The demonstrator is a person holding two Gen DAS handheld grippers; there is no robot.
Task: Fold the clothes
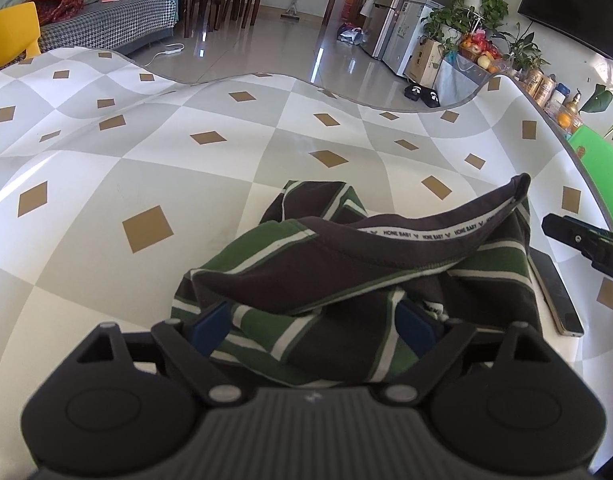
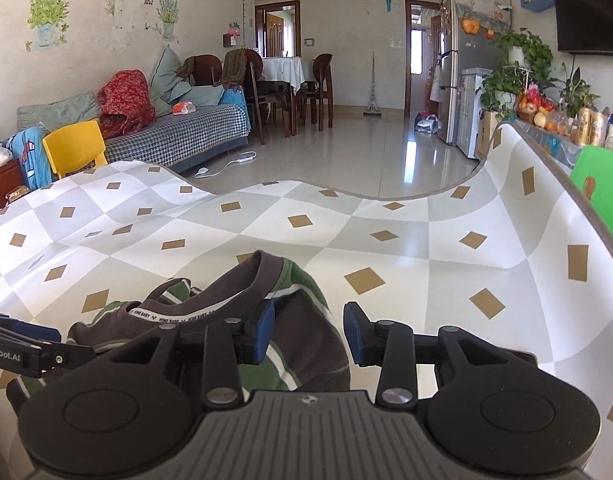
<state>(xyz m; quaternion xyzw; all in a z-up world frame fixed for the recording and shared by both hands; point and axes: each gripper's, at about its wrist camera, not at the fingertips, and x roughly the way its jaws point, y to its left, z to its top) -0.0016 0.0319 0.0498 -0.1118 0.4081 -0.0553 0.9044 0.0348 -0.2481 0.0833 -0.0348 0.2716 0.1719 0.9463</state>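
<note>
Beneath my left gripper point(image 1: 312, 326), jaws spread wide and gripping nothing, the striped shirt point(image 1: 346, 264) lies bunched on the checked mat point(image 1: 146, 168). My right gripper point(image 2: 309, 334), jaws parted and empty, straddles its edge. Risk: closing now traps several layers; the phone point(image 1: 556, 296) beside it could be dragged.

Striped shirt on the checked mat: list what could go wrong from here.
1. The striped shirt lies bunched, collar flipped up; folding it unflattened would likely trap creases.
2. A phone lies right beside the shirt, partly under its edge; dragging the cloth could sweep it off the mat.
3. The left gripper is open with cloth heaped between its pads; closing now may pinch several layers.
</note>
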